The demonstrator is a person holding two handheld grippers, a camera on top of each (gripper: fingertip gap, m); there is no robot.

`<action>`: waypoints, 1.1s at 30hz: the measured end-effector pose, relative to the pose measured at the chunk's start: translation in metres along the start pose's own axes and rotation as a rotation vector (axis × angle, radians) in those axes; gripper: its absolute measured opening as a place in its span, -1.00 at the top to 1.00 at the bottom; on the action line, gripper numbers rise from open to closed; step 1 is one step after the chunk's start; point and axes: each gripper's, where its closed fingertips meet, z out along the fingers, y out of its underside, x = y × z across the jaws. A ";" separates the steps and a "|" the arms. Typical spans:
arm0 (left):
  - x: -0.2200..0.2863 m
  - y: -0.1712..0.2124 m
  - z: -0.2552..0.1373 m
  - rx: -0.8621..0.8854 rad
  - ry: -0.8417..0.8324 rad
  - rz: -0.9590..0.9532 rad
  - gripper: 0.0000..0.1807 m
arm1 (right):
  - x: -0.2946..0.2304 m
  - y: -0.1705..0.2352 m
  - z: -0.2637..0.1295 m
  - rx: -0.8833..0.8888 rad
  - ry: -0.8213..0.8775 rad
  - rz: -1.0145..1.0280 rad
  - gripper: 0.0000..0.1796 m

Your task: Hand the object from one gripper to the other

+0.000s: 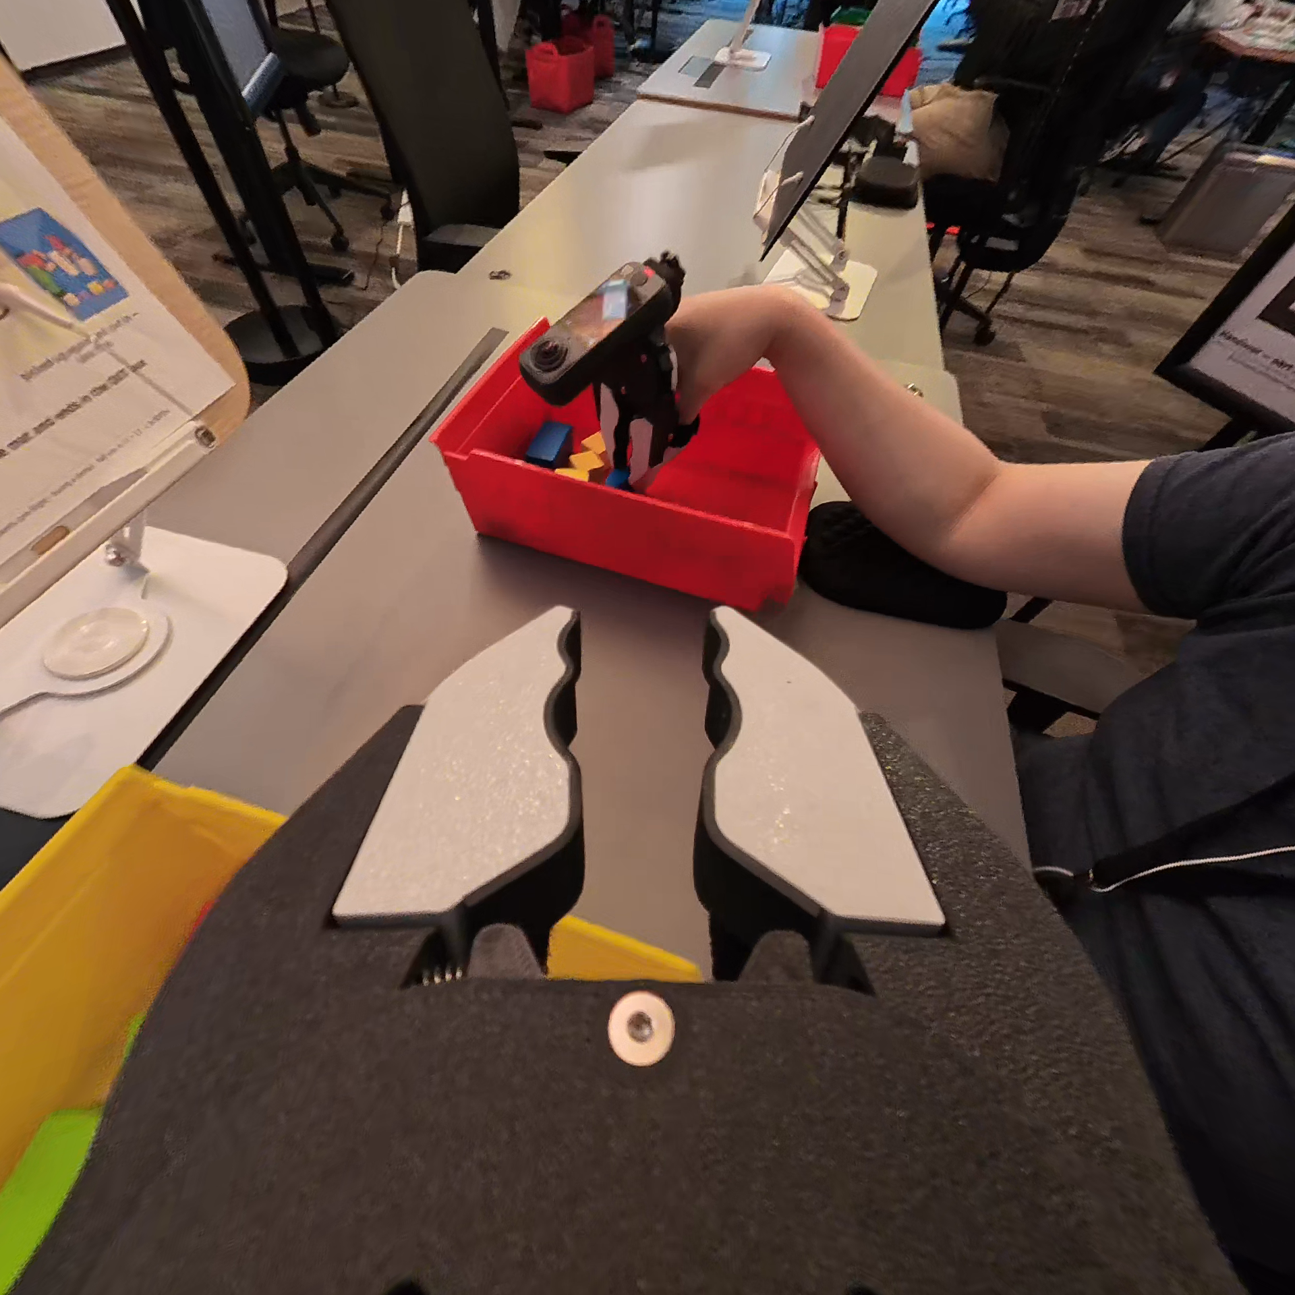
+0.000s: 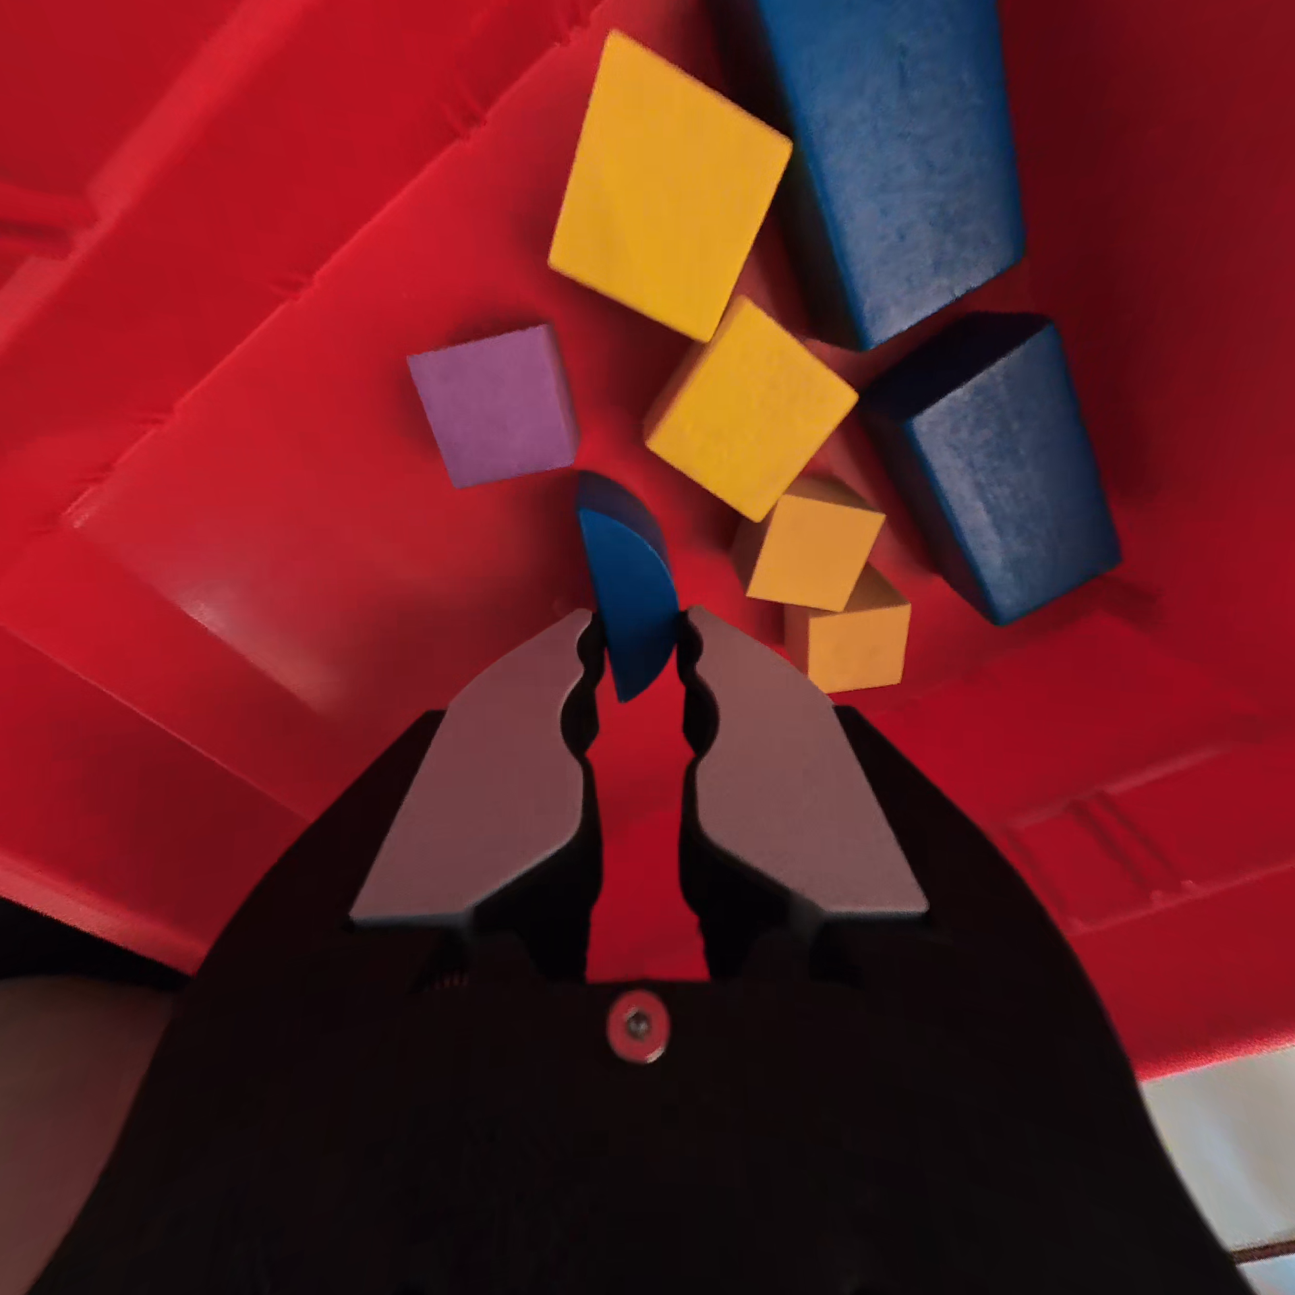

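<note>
Blue half-round block [image 2: 634, 603] stood on edge at frame centre in the red bin [image 2: 210, 350], the right gripper [image 2: 634, 624] narrowed around it, jaws apparently touching, for pickup. Left gripper [image 1: 641, 631] waited over the counter [image 1: 420, 595], jaws wide, empty, ready to receive.

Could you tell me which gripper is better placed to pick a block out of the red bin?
Right. The right gripper is down inside the red bin, tips around a blue block. The left gripper hangs open over bare table, outside it.
</note>
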 end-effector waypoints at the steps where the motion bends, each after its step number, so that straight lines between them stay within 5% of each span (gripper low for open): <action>1: -0.005 0.005 -0.004 -0.030 -0.029 0.000 0.64 | 0.000 -0.001 0.000 0.003 0.000 -0.002 0.77; 7: -0.050 0.067 -0.054 -0.348 -0.336 0.004 0.58 | -0.002 -0.004 0.000 0.012 -0.009 -0.005 0.74; 13: -0.075 0.152 -0.097 -0.720 -0.495 -0.250 0.57 | 0.003 -0.006 -0.018 0.043 0.052 0.011 0.70; 23: -0.083 0.226 -0.074 -0.966 -0.466 -0.844 0.59 | 0.004 0.003 -0.060 0.111 0.171 0.028 0.69; 33: -0.073 0.264 -0.078 -1.155 -0.484 -1.038 0.34 | 0.000 0.001 -0.065 0.096 0.200 0.000 0.69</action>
